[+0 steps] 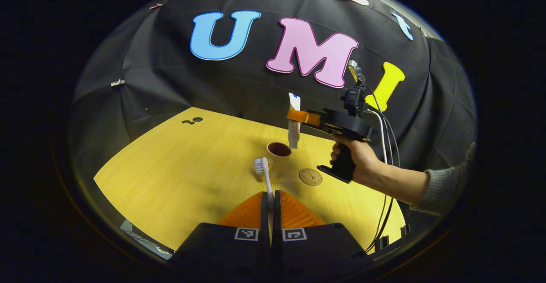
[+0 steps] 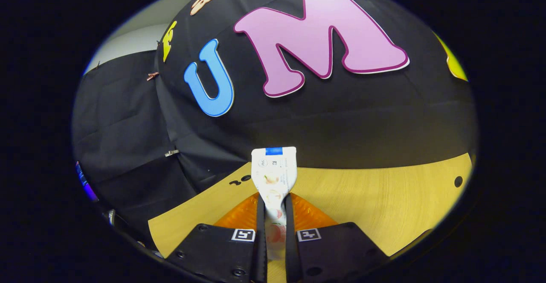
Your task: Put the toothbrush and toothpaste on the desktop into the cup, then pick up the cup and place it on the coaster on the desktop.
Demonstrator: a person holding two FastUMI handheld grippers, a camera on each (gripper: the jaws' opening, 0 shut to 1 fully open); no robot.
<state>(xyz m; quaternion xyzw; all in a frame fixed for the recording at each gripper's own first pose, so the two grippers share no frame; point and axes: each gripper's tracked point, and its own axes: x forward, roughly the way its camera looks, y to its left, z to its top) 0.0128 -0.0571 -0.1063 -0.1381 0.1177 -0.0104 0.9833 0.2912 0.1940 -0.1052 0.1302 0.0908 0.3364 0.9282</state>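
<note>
My left gripper (image 1: 270, 194) is shut on a toothbrush (image 1: 265, 174) whose white bristled head points toward the cup. The cup (image 1: 279, 151), pale with a dark inside, stands upright on the yellow table (image 1: 179, 176). A round brown coaster (image 1: 310, 176) lies just right of the cup. In the left gripper view, my right gripper (image 1: 294, 115) hangs above the cup, held by a hand, shut on a white toothpaste tube (image 1: 294, 125) that points down. In the right gripper view the toothpaste tube (image 2: 273, 180) stands between my right gripper's (image 2: 275, 199) closed fingers.
A hand and grey sleeve (image 1: 443, 185) reach in from the right with cables trailing down. Small dark holes (image 1: 193, 121) mark the table's far left corner. The black cloth wall stands close behind the table's far edge.
</note>
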